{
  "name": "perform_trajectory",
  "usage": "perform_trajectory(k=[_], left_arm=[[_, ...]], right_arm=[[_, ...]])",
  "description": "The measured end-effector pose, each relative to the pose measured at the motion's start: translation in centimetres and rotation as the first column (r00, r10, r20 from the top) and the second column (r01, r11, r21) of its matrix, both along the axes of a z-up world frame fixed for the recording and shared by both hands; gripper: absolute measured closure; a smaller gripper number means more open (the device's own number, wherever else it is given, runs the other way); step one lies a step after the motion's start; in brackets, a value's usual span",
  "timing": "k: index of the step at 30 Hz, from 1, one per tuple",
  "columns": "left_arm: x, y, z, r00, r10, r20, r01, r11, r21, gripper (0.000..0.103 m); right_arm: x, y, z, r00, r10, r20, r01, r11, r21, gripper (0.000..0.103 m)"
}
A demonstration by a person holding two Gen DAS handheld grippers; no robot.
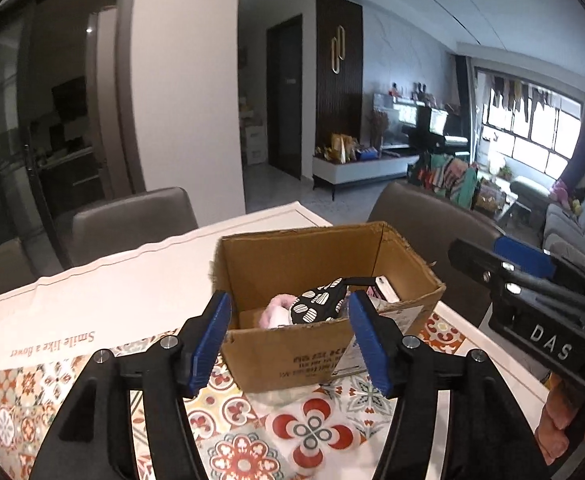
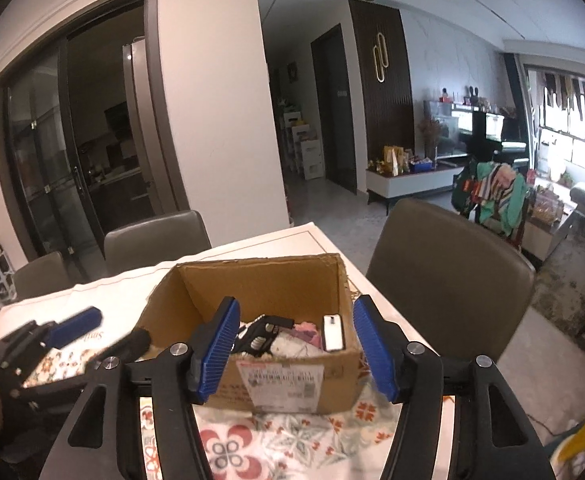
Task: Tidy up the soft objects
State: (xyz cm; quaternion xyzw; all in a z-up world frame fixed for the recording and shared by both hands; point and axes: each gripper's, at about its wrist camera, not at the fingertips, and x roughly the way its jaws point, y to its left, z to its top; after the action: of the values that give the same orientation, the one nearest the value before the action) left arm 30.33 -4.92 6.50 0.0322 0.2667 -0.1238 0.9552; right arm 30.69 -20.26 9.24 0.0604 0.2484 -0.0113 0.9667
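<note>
Two wide-open, empty grippers, left gripper (image 1: pixel 288 344) and right gripper (image 2: pixel 294 354), flank mid-frame a cardboard box (image 1: pixel 288 356) holding a black-and-white patterned pouch (image 1: pixel 319 303) and pink fluff (image 1: pixel 273 312).

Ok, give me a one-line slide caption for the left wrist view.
Open left claw poised before a cardboard box holding a spotted black pouch and pink fluff, on a patterned tablecloth.

A: Where are the right tongs (image 2: pixel 295 350)?
B: Spread wide, nothing between them, before the cardboard box (image 2: pixel 292 380).
A: And beyond them?
B: Soft items (image 2: pixel 288 340) inside; left tongs (image 2: pixel 74 326) off left.
</note>
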Motion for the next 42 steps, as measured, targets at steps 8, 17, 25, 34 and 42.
perform_trajectory(k=[8,17,25,34,42], left_arm=[[-5.1,0.9,2.2,0.997,0.054,0.054,-0.054,0.999,-0.004,0.037],[-11.4,1.7,3.5,0.987,0.115,0.114,-0.116,0.993,0.005,0.028],[-16.1,2.5,3.4,0.978,0.14,0.152,-0.145,0.989,0.017,0.013],[-20.6,3.4,3.0,0.965,0.198,0.172,-0.207,0.978,0.035,0.003],[-24.4,4.2,3.0,0.954,0.219,0.203,-0.231,0.972,0.036,0.001]], right_arm=[[-4.7,0.7,1.8,1.0,0.006,0.021,-0.006,1.0,0.0,0.038],[-10.7,1.2,2.8,0.999,-0.004,0.053,0.006,1.0,-0.03,0.027],[-15.4,1.4,2.7,0.998,-0.014,0.058,0.016,0.999,-0.029,0.021],[-19.6,2.0,1.7,0.998,-0.013,0.061,0.015,0.999,-0.04,0.02],[-22.7,2.5,1.4,0.998,0.003,0.067,-0.001,0.999,-0.033,0.02]])
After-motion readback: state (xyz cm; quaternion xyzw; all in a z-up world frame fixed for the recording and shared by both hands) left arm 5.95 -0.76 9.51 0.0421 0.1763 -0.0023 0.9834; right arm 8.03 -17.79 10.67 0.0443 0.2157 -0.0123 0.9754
